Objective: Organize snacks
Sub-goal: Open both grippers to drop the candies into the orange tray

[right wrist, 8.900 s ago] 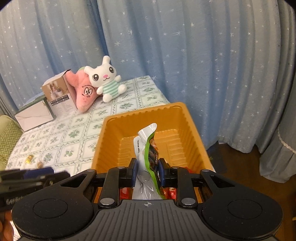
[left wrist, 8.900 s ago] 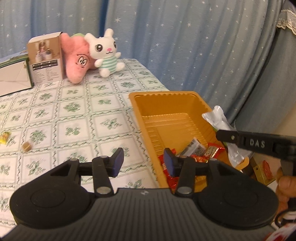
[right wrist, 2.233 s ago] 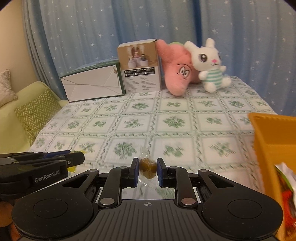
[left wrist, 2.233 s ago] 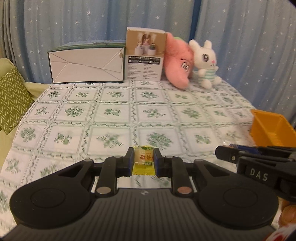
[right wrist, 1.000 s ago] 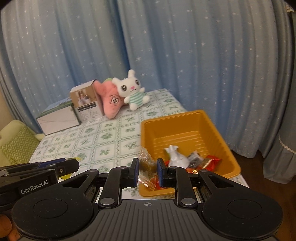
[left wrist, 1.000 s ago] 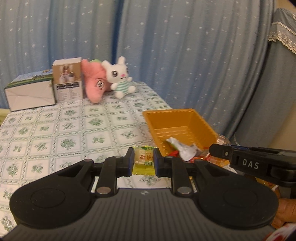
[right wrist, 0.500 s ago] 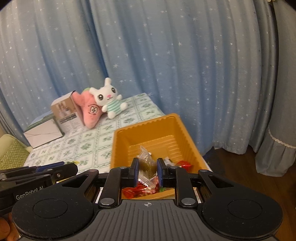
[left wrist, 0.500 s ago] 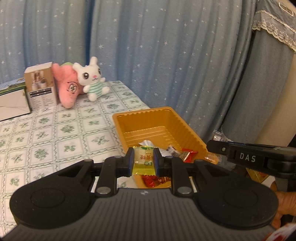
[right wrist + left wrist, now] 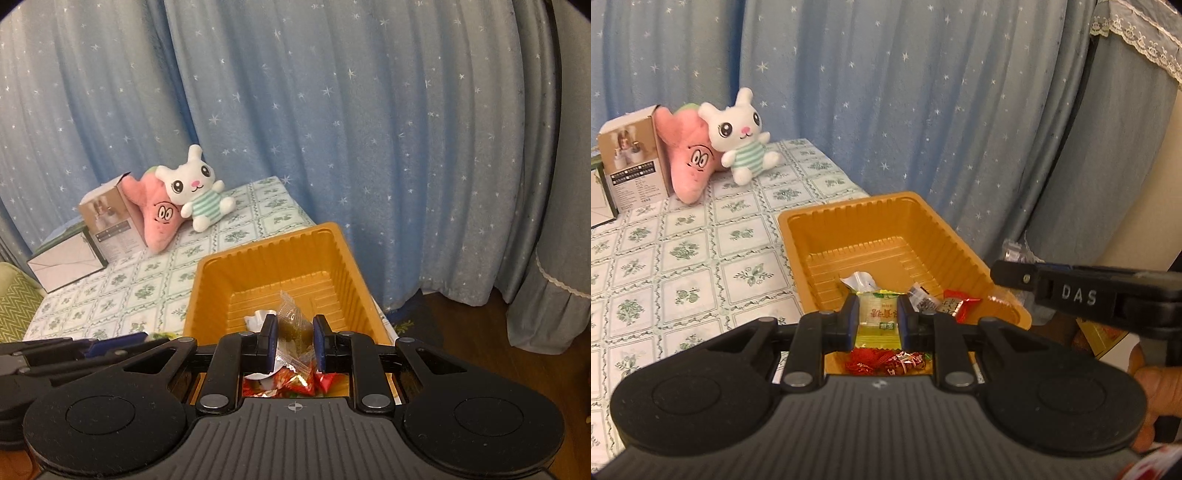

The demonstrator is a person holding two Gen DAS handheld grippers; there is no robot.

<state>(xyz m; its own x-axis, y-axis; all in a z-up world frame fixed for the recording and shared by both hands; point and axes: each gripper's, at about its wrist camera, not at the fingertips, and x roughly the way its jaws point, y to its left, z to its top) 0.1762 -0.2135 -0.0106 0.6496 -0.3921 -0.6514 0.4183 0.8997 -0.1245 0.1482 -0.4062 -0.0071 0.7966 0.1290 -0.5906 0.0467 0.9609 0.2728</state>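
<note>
An orange tray [image 9: 964,243] sits at the near right corner of a table with a floral cloth [image 9: 683,254], already holding several wrapped snacks [image 9: 955,304] at its near end. The left gripper [image 9: 877,317] pinches a yellow-green candy [image 9: 877,319] over the tray's near edge. The right gripper [image 9: 294,345] pinches a clear-wrapped brown candy [image 9: 293,325] above the tray too. Both pieces are not yet dropped in. No loose snacks show on the visible cloth, so the tidying looks nearly finished. Plush toys [image 9: 738,147] and boxes [image 9: 629,155] stand at the far left.
</note>
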